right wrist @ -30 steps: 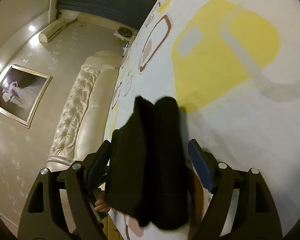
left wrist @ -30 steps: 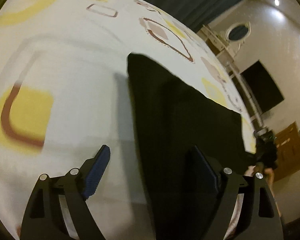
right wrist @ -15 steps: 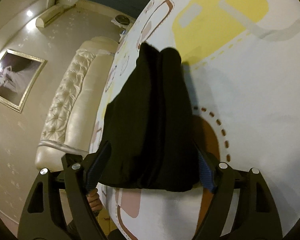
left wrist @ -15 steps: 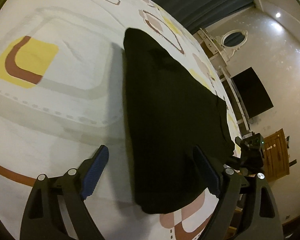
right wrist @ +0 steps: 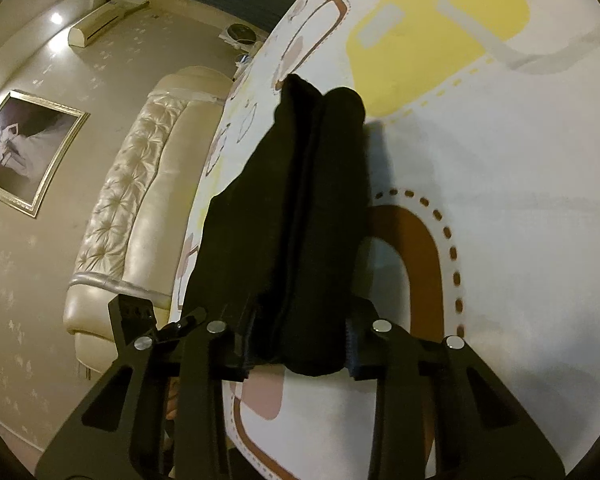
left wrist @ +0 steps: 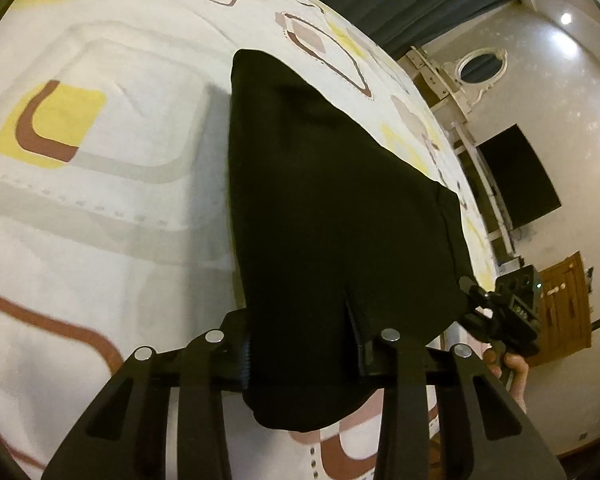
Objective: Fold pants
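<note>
Black folded fabric pants [left wrist: 332, 216] lie on a patterned white bedsheet [left wrist: 100, 208], with the left gripper [left wrist: 304, 356] and right gripper [right wrist: 296, 348] each closing narrow jaws onto the near edge.

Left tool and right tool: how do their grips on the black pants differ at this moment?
The left tool closes over a broad, flat spread of the black pants; the right tool closes over a narrower, bunched, thicker end. Both have cloth between their jaws, above the patterned bedsheet.
</note>
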Motion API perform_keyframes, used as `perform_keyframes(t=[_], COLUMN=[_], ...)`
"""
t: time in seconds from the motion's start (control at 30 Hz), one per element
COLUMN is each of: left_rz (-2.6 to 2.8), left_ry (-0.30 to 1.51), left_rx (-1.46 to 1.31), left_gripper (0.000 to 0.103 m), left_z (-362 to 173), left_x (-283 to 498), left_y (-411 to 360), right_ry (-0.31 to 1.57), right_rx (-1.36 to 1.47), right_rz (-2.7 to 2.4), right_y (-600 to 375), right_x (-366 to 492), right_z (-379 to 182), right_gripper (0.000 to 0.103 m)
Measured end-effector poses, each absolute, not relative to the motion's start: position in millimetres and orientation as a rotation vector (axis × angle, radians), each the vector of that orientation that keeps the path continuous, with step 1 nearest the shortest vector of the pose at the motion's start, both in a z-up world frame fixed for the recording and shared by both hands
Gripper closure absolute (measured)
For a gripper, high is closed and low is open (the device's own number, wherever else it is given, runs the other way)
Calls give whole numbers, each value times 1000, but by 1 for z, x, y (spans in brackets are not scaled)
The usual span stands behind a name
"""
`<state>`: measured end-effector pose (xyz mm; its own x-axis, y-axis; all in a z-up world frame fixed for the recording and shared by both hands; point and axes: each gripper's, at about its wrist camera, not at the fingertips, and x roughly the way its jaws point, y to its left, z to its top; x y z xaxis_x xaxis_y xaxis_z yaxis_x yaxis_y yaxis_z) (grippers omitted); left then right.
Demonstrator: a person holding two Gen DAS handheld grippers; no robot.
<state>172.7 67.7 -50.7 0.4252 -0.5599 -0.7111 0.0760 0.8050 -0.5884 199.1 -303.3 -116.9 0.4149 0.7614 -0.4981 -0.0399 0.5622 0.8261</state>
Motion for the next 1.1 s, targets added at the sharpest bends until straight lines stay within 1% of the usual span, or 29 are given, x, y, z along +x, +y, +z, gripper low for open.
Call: perform_keyframes(t=[0.33,0.47,0.67,1.1], left_rz=[-410,-412,-416,-422], left_ry=[1068,1055,1031,1023], left_rx=[-452,-432,-435,-447], left_gripper=[66,66,65,64], left_z=[-48,-53,-63,-68], left_x=[125,119,121,110], left_y=[64,66,67,74], right_ry=[1056,1062,1062,1054], right_rx=[853,846,890,907], right_rz=[617,613,601,608], right_y=[-306,-305,-308,-311], right_x=[149,135,133,130], right_z=[-119,-123,-139,-143], right_gripper=[72,72,72,71])
